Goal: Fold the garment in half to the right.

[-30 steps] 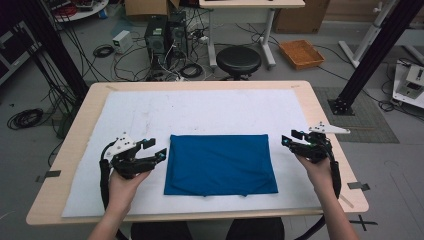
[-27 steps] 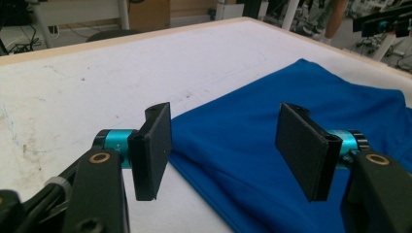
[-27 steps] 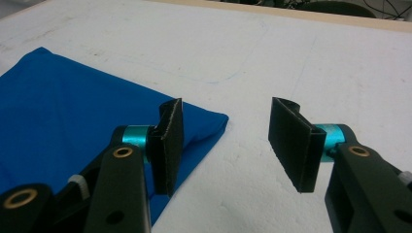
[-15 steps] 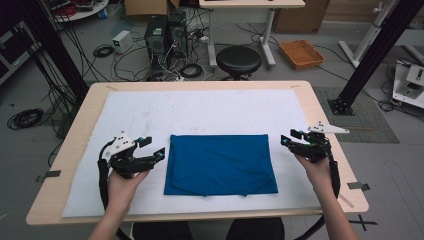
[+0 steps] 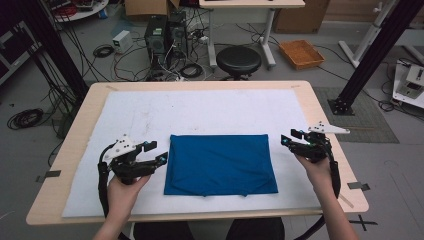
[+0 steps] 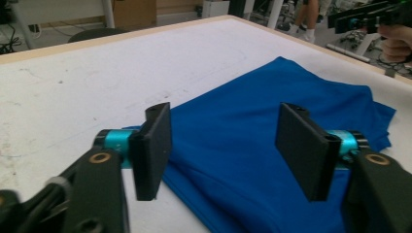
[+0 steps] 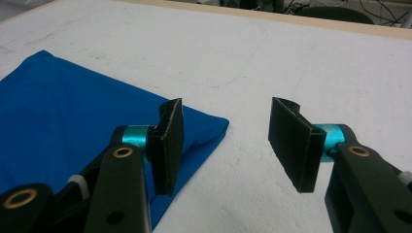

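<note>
A black stool (image 5: 238, 60) and orange tray (image 5: 301, 53) stand behind the table (image 5: 320, 107)

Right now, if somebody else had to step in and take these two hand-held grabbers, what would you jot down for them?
Left gripper: jaws open, just been closing a little, nothing between the pads; it hangs at the left edge of the blue cloth.
Right gripper: jaws open and empty, off the cloth's far right corner, not touching it.
Cloth: folded into a flat rectangle, lying mid-front on the white mat that covers the table.
Done: the cloth lies neat and squared.
Left: neither gripper has hold of it yet; likely next is pinching an edge, probably on the left side first.
</note>
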`<state>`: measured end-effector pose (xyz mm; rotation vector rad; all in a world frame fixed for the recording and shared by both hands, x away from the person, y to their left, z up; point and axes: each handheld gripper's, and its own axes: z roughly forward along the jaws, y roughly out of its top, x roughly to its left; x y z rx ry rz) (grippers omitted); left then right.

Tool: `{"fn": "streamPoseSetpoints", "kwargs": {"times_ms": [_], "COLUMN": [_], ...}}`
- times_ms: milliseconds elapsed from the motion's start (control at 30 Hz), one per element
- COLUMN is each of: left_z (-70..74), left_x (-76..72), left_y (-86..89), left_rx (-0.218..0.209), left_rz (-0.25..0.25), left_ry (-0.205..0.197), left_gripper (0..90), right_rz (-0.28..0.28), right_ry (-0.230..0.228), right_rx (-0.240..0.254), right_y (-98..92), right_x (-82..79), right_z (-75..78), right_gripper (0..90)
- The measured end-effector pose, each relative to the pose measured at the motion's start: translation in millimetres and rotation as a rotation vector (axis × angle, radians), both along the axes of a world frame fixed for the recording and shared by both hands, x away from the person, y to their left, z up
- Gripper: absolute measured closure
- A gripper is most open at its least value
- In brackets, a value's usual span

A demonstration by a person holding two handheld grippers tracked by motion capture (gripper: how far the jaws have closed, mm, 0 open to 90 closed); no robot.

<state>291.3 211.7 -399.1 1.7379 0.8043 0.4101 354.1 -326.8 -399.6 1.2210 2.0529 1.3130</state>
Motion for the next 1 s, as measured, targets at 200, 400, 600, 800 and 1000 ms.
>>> {"fn": "streamPoseSetpoints", "kwargs": {"times_ms": [200,400,600,800,1000], "left_z": [-11.3,-26.0,-42.7,-51.7,-55.2], "left_x": [-20.0,-36.4,-38.5,-32.8,-30.1], "left_y": [-1.4,0.9,-1.1,-4.5,-12.0], "left_rx": [0.025,0.017,0.031,-0.012,-0.041], "left_rz": [0.068,0.107,0.130,0.169,0.160], "left_ry": [0.058,0.137,0.251,0.383,0.437], "left_gripper": [44.8,47.3,51.9,52.9,52.8], "right_rz": [0.005,0.015,0.018,0.023,0.028], "right_ry": [0.004,0.000,0.000,-0.002,-0.004], "right_rx": [-0.002,-0.007,-0.015,-0.015,-0.023], "right_y": [2.2,4.7,6.1,7.0,8.5], "right_x": [-0.2,-0.1,0.3,-0.3,0.4], "right_z": [-0.4,-0.7,-1.7,-1.4,-2.1], "right_gripper": [47.3,47.3,47.1,47.1,47.1]}}
